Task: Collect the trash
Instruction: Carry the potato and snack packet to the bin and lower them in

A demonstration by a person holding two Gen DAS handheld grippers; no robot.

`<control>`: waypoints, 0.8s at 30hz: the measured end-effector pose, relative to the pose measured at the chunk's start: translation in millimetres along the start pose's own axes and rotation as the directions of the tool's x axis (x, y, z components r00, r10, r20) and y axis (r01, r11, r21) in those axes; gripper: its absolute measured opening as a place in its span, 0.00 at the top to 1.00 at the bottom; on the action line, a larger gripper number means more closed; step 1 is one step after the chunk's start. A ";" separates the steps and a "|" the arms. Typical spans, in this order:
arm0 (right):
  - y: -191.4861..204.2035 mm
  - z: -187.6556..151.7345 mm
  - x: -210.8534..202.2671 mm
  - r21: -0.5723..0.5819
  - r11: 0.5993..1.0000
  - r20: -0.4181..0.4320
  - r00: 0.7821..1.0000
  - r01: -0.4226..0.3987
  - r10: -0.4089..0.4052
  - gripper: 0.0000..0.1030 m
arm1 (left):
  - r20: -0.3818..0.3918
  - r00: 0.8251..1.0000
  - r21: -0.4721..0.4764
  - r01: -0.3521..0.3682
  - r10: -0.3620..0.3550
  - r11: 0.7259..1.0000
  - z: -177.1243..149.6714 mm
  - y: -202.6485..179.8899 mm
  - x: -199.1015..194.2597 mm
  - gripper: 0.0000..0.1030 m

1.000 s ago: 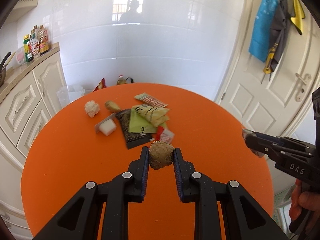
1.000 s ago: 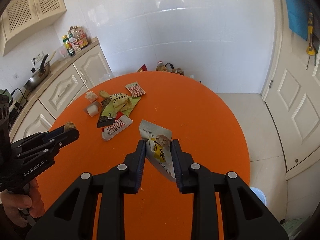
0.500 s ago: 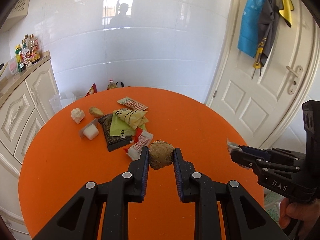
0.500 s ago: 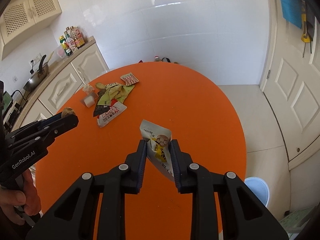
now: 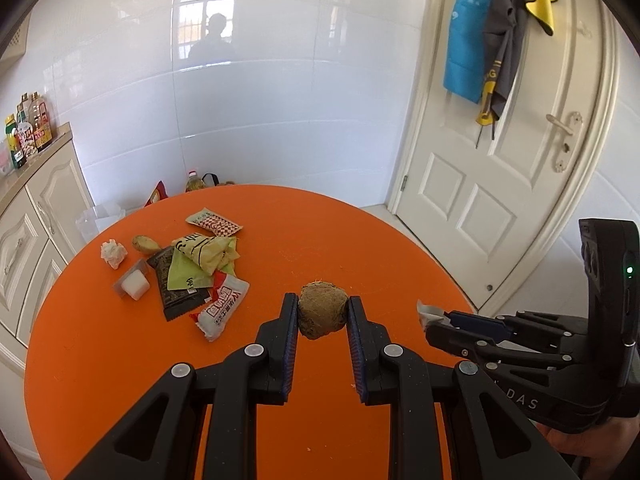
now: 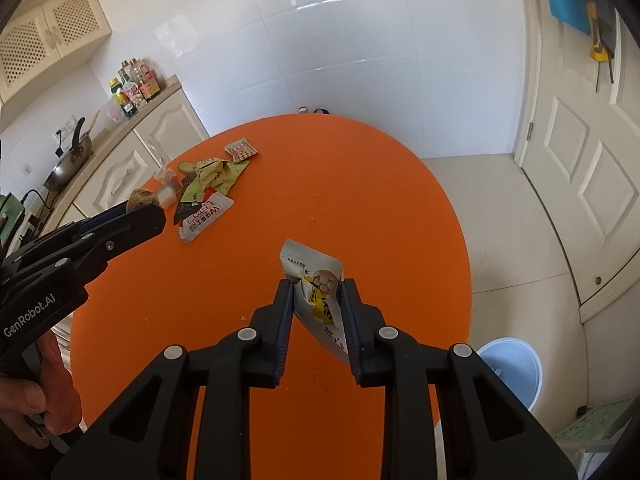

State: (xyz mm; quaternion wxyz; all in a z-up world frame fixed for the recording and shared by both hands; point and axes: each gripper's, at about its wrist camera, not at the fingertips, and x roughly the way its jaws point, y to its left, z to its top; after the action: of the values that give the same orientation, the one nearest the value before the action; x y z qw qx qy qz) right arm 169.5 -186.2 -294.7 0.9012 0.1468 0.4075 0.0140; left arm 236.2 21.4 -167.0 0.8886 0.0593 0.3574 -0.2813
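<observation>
My left gripper (image 5: 322,312) is shut on a brown fibrous ball (image 5: 322,314) and holds it above the round orange table (image 5: 320,248). My right gripper (image 6: 316,294) is shut on a white and yellow snack packet (image 6: 316,280), also held above the table. In the right wrist view the left gripper (image 6: 148,208) shows at the left with the ball (image 6: 142,200). In the left wrist view the right gripper (image 5: 434,324) shows at the right with a corner of the packet. A pile of wrappers (image 5: 200,264) lies on the table's left side, with a crumpled tissue (image 5: 113,253) and a white block (image 5: 135,285).
A light blue bin (image 6: 516,372) stands on the floor right of the table. Cream cabinets (image 5: 36,208) with bottles (image 5: 28,128) line the left wall. A white door (image 5: 516,160) with hanging cloths is at the right. Bags and a bottle (image 5: 192,182) sit behind the table.
Both grippers have drawn back and risen with their loads; the wrapper pile now looks farther away and to the left. The blue bin has come into the right wrist view.
</observation>
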 end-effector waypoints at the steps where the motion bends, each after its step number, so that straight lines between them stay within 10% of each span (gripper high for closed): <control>1: -0.2 -0.3 -0.8 0.000 1.000 0.001 1.000 0.003 -0.003 0.77 | -0.001 1.000 0.003 0.000 0.000 1.000 -0.1 -0.9 0.3 0.81; 16: -63.7 -8.1 -89.3 0.098 0.987 0.134 0.981 0.125 -0.138 0.77 | 0.005 0.992 0.149 0.124 -0.126 0.981 27.7 -108.5 23.1 0.81; 24: -171.5 -59.1 -115.9 0.286 0.925 0.064 0.958 0.252 -0.280 0.77 | -0.151 0.943 0.277 0.328 -0.296 0.903 25.5 -214.4 80.7 0.81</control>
State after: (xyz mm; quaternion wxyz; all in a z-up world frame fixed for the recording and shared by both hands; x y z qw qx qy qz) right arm 32.3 -352.1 -294.3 0.8855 0.2141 0.3745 -0.1728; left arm 182.6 -202.3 -181.7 0.7926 0.1494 0.3623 -0.4671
